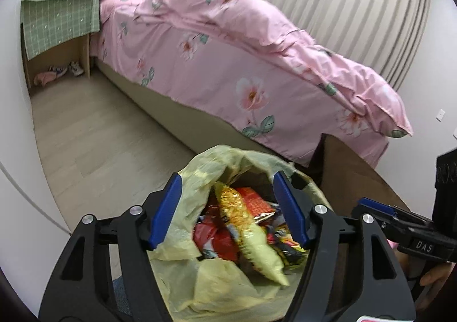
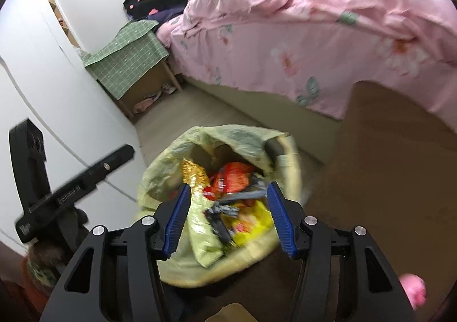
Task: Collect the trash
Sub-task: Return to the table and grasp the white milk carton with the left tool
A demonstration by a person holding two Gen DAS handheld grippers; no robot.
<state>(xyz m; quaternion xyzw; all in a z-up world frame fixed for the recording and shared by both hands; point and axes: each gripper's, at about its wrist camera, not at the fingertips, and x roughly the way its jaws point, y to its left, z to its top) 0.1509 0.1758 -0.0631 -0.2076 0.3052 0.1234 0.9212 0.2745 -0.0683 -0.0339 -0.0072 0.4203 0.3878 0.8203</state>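
Observation:
A pale yellow trash bag [image 1: 217,287] stands open below me, full of snack wrappers [image 1: 242,216] in red, gold and yellow. My left gripper [image 1: 228,207] is open right above the bag's mouth, nothing between its blue pads. In the right wrist view the same bag [image 2: 165,167] and wrappers [image 2: 231,176] lie under my right gripper [image 2: 228,216], which is open and empty too. The right gripper also shows at the right edge of the left wrist view [image 1: 400,219]; the left one shows at the left of the right wrist view [image 2: 74,179].
A bed with a pink floral duvet [image 1: 228,59] runs along the far side. A wooden nightstand under a green checked cloth [image 1: 57,22] stands at its head, shoes beneath it. A brown surface [image 2: 385,150] lies to the right, wooden floor [image 1: 100,133] to the left.

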